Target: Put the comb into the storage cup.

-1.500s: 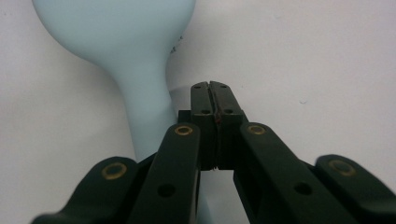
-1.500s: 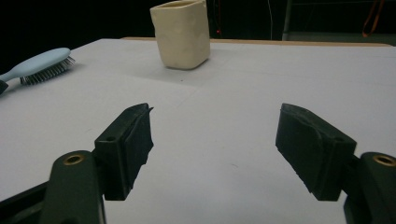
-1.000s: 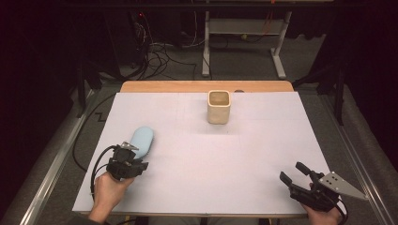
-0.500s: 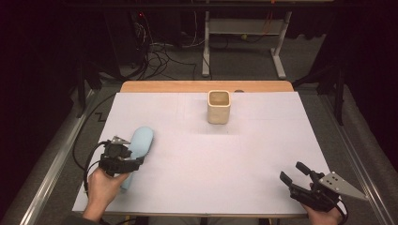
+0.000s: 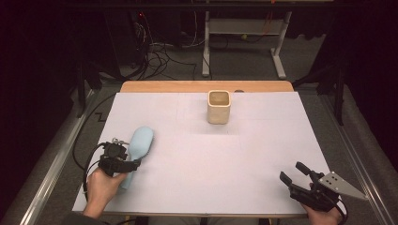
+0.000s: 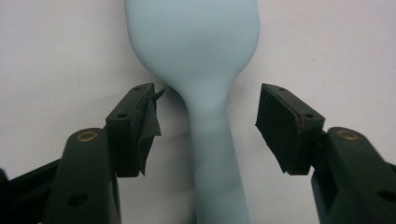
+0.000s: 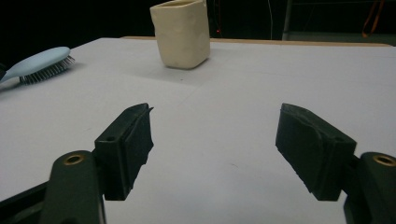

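Counter [image 5: 202, 154]: white sheet over it, wood edge at the far side. Nothing else on it but the cup [image 5: 218, 107], far centre, upright, open top, and the brush [image 5: 137, 149], near left, lying bristles down with its handle toward the person.

Left gripper [image 5: 123, 162] sits over the brush handle. Its fingers [image 6: 135, 126] have just been opening; they now stand wide, one either side of the handle, pads clear of it with visible gaps both sides. Brush rests on the counter, not held.

Right gripper [image 5: 296, 174] at the near right corner, well apart from brush and cup, fingers [image 7: 128, 144] wide with nothing between them.

Risks, as I judge them:
- If the left gripper lifts now, the brush stays behind: no pad contact.
- One left pad has loose, torn-looking covering hanging off it. It could snag or slip on the smooth handle and give a weak grip.
- The handle is rounded and tapers toward the head; closing on it off-centre could squeeze it sideways or roll the brush onto its side.
- A grip this far down the handle leaves the heavy head out front, so it may droop or swing.
- If the brush goes to the cup, the light, narrow cup could tip when the head knocks its rim.
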`<state>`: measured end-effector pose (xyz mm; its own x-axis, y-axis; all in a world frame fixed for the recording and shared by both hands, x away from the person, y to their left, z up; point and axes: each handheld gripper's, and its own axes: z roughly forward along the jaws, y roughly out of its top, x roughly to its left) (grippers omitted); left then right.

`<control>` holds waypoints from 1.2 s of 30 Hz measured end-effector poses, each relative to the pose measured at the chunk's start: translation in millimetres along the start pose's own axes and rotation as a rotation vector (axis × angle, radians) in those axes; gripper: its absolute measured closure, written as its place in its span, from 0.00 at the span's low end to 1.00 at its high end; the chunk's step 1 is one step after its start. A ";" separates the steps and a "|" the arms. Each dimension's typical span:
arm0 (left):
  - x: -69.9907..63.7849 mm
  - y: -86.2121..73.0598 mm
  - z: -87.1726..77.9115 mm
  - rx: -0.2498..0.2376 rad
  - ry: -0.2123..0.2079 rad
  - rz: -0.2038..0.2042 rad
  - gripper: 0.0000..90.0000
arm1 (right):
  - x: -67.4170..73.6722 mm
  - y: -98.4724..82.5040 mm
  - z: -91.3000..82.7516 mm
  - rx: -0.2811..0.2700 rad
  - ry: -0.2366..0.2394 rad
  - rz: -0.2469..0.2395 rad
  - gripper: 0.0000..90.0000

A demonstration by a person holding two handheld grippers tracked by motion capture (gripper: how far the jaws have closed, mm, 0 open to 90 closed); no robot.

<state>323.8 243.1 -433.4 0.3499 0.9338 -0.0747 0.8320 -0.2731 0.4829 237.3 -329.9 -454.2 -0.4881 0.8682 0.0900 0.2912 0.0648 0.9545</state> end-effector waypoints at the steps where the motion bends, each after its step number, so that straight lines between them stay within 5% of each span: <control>1: -0.4 0.5 1.1 0.005 0.001 0.002 0.43 | 0.0 0.0 0.0 0.000 0.000 0.000 0.31; 13: -2.5 6.0 15.4 0.065 0.032 0.014 0.45 | 0.1 0.0 0.0 0.000 0.000 -0.002 0.31; 36: -2.7 12.2 21.9 0.104 0.042 0.009 0.71 | 0.7 -0.1 0.4 0.004 -0.001 -0.010 0.31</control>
<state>342.5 232.2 -446.5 0.3415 0.9393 -0.0333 0.8696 -0.3023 0.3904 237.3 -329.2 -454.4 -0.4903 0.8678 0.0806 0.2896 0.0749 0.9542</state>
